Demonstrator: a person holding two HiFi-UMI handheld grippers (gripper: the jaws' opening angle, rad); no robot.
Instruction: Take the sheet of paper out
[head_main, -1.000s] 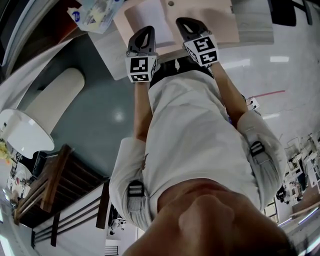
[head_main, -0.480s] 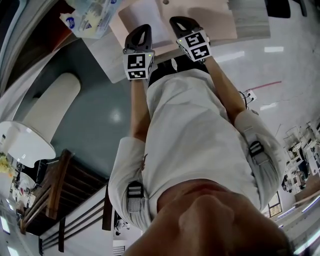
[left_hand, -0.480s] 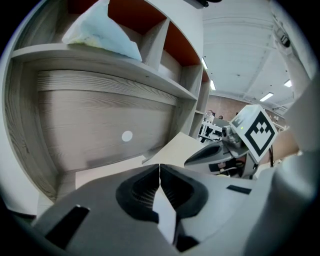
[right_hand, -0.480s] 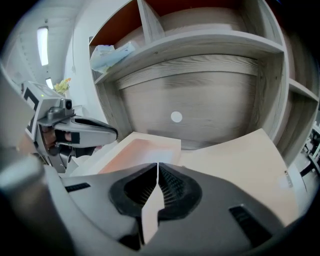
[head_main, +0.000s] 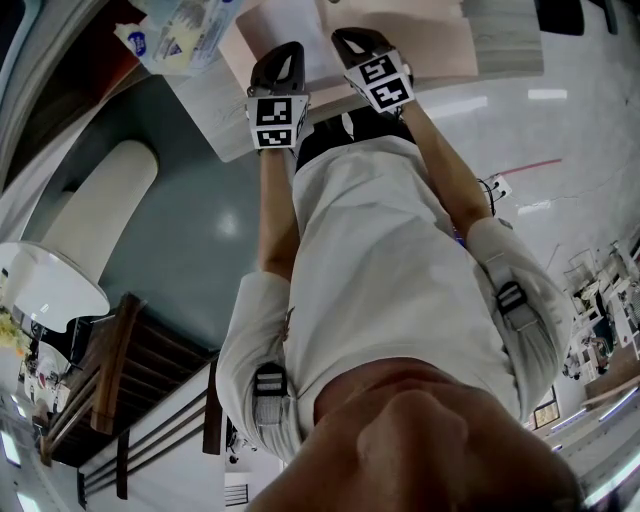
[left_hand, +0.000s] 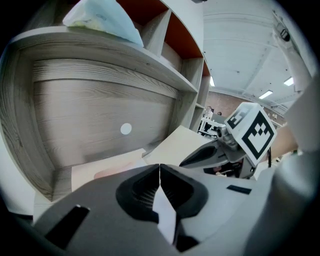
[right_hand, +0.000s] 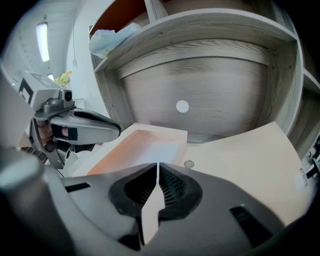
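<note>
Left gripper (left_hand: 159, 172) and right gripper (right_hand: 157, 170) are hovering clenched and empty before the shelf compartment (right_hand: 200, 85), where what seems to be the sheet of paper (right_hand: 150, 147) is lying; advising opening the jaws first, then pinching its near edge

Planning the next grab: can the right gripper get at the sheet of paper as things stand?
Probably yes: the sheet lies uncovered just ahead of the right gripper, with nothing between them, though its shut jaws would have to open first.

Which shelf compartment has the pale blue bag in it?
The pale blue bag lies in the orange-backed compartment, directly above the wood-grain cubby with the white dot.
</note>
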